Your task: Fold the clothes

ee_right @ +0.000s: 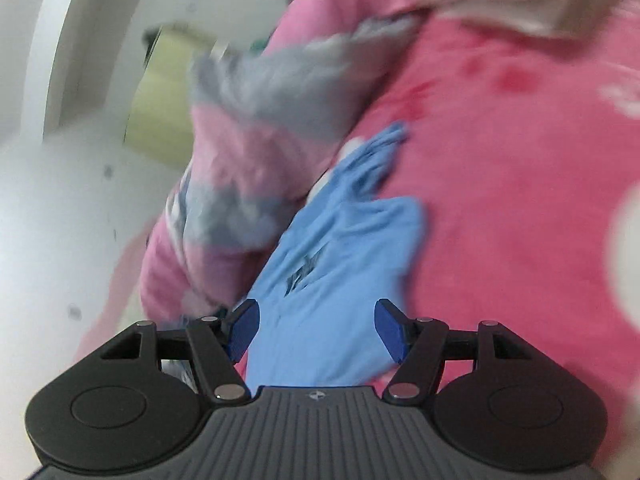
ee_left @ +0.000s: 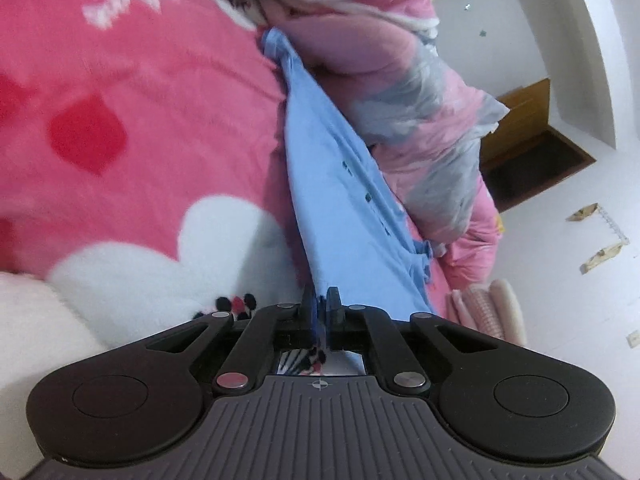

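Note:
A light blue shirt [ee_left: 340, 184] with dark print lies stretched in a long band across the pink fleece blanket [ee_left: 140, 100]. My left gripper [ee_left: 322, 304] is shut on the near end of the blue shirt, which runs taut away from the pads toward a knotted-looking far end. In the right wrist view, which is blurred, the same blue shirt [ee_right: 332, 264] lies bunched on the pink blanket [ee_right: 520, 200]. My right gripper [ee_right: 316, 328] stands open above it, its blue pads wide apart and nothing pinched between them.
A rumpled pink and grey quilt [ee_left: 424, 120] is heaped along the shirt's right side, also the quilt [ee_right: 256, 152] at left in the right wrist view. White floor [ee_left: 560, 280] lies beyond the bed edge, with a brown wooden cabinet [ee_left: 524, 120] by the wall. A pale fluffy item [ee_left: 496, 308] sits low right.

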Demonstrator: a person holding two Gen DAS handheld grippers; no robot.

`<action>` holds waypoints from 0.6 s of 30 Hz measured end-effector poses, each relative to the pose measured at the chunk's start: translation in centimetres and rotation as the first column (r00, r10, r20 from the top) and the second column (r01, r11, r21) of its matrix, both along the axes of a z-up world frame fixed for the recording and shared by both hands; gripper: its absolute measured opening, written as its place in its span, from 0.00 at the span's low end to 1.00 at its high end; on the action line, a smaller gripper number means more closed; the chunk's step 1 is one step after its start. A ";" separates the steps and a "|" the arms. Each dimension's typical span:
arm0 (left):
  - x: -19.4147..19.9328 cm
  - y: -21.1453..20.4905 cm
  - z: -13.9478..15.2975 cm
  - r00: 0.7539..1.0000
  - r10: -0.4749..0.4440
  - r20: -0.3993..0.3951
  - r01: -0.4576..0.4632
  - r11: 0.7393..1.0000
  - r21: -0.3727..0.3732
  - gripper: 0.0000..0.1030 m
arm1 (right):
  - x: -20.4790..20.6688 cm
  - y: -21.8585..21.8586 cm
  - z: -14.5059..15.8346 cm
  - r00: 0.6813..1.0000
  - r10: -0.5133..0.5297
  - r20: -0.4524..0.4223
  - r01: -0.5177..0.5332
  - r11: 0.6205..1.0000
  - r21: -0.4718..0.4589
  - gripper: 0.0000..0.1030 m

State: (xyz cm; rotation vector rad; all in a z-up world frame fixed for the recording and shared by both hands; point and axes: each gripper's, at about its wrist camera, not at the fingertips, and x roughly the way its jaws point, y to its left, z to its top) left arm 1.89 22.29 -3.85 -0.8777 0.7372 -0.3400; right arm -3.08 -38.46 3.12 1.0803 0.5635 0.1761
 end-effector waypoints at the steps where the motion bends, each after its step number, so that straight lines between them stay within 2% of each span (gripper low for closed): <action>1: -0.2 0.1 0.3 1.000 0.010 -0.010 -0.010 0.999 0.032 0.02 | -0.9 -0.6 -0.7 1.000 -0.015 0.001 0.015 1.000 0.015 0.65; 4: 0.2 0.1 -0.5 0.996 0.058 -0.067 -0.048 0.988 0.150 0.03 | -1.2 -1.2 -2.9 0.999 -0.025 -0.037 0.026 0.999 0.025 0.65; 7: 0.2 1.2 -1.6 0.986 0.100 -0.135 -0.083 0.988 0.127 0.05 | 0.3 -0.3 -4.6 0.995 -0.002 -0.097 0.002 1.000 0.002 0.65; 11: -1.3 1.9 -0.4 0.978 0.185 -0.091 -0.165 0.968 0.188 0.11 | 1.9 1.1 -5.2 0.993 0.062 -0.101 -0.067 0.996 -0.052 0.65; 13: -1.7 1.7 0.6 0.977 0.205 -0.055 -0.186 0.952 0.241 0.12 | 3.1 1.9 -5.4 0.991 0.085 -0.100 -0.094 0.992 -0.086 0.65; 15: -1.1 -0.2 2.0 0.989 0.151 0.004 -0.145 0.942 0.303 0.12 | 4.4 2.8 -5.7 0.988 0.110 -0.105 -0.122 0.986 -0.116 0.65; 17: -0.3 -2.6 3.4 0.995 0.070 0.065 -0.089 0.926 0.366 0.16 | 5.3 3.8 -6.2 0.984 0.140 -0.107 -0.155 0.978 -0.139 0.64; 18: 0.2 -3.9 4.0 0.996 0.024 0.089 -0.057 0.917 0.395 0.21 | 5.8 4.3 -6.5 0.982 0.157 -0.108 -0.172 0.974 -0.149 0.62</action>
